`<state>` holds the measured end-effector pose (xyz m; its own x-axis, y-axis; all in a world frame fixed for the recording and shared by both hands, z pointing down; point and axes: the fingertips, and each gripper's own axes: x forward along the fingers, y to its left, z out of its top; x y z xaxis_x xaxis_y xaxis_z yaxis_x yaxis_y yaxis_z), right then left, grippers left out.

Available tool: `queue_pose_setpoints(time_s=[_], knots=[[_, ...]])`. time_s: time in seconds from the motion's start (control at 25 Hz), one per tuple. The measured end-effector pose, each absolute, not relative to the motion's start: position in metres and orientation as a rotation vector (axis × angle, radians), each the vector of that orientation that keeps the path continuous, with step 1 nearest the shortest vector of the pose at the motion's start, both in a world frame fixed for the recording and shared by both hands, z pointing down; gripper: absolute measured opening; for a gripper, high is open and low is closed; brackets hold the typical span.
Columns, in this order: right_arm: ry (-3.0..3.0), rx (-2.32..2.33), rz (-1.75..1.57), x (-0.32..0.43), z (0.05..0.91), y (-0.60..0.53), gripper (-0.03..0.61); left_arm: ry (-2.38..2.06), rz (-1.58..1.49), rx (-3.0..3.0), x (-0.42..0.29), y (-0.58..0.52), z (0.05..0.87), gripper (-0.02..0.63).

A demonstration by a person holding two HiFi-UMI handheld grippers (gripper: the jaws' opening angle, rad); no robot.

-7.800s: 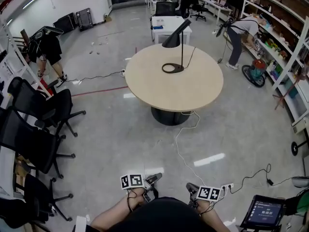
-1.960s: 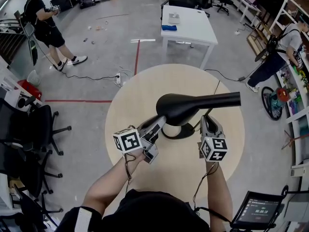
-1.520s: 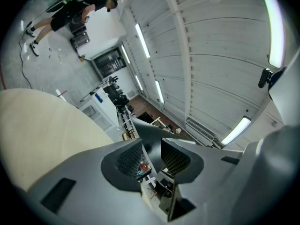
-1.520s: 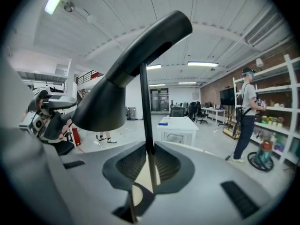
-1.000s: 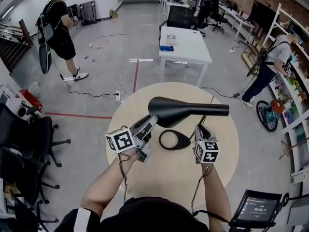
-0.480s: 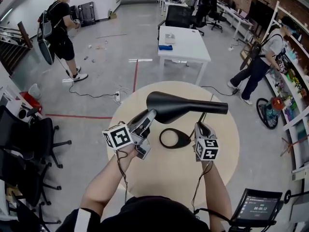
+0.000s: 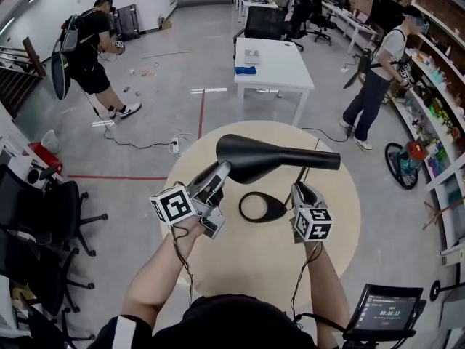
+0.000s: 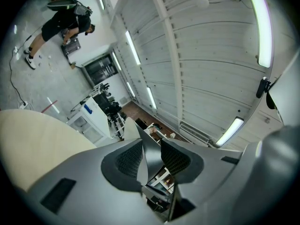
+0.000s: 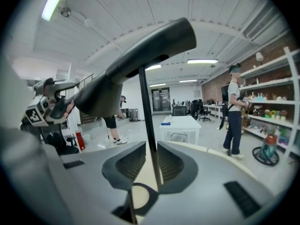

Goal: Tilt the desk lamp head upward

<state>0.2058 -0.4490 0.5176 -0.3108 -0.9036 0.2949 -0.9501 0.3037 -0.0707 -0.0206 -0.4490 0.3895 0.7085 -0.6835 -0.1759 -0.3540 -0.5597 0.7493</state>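
A black desk lamp stands on the round beige table (image 7: 251,267). Its cone-shaped head (image 7: 272,158) lies nearly level above the ring base (image 7: 243,208). My left gripper (image 7: 220,171) is shut on the rim of the head's wide end; in the left gripper view the thin dark rim (image 8: 149,156) sits between the pads. My right gripper (image 7: 298,190) is shut on the thin upright stem (image 9: 146,107), below the lamp head (image 9: 136,64). The ring base (image 9: 151,191) shows under the right jaws.
A white rectangular table (image 7: 269,57) stands behind the round one. One person (image 7: 91,49) stands far left, another (image 7: 374,78) by the shelves at right. Black office chairs (image 7: 43,217) line the left side. A tablet screen (image 7: 381,313) sits at lower right.
Both grips have held. The head's wide end and my left gripper sit slightly higher and further left than a second ago. The person at right has walked nearer along the shelves.
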Motion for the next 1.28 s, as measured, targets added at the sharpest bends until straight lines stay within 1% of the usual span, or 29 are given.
queue_pose_setpoints(time_s=[0.16,0.4,0.6,0.76,0.88,0.92,1.28], knots=[[-2.489,1.834,0.376,0.223,0.482,-0.434,0.067,-0.809,-0.62,2.224,-0.024,-0.453,0.387,0.13],[-2.522,2.11,0.223,0.269,0.404,-0.401,0.067,-0.845,-0.549,2.267,-0.021,-0.459,0.394,0.13],[-2.602,2.166,0.184,0.284,0.344,-0.419,0.067,-0.896,-0.496,2.291,-0.015,-0.458,0.396,0.13],[-2.622,2.076,0.243,0.271,0.338,-0.433,0.067,-0.966,-0.424,2.322,-0.012,-0.454,0.398,0.13],[-2.58,2.053,0.2,0.271,0.34,-0.434,0.067,-0.969,-0.422,2.309,-0.01,-0.454,0.399,0.129],[-2.574,2.053,0.188,0.272,0.34,-0.434,0.067,-0.966,-0.423,2.304,-0.01,-0.455,0.399,0.103],[-2.636,2.081,0.261,0.276,0.345,-0.433,0.067,-0.994,-0.387,2.353,-0.011,-0.456,0.385,0.1]])
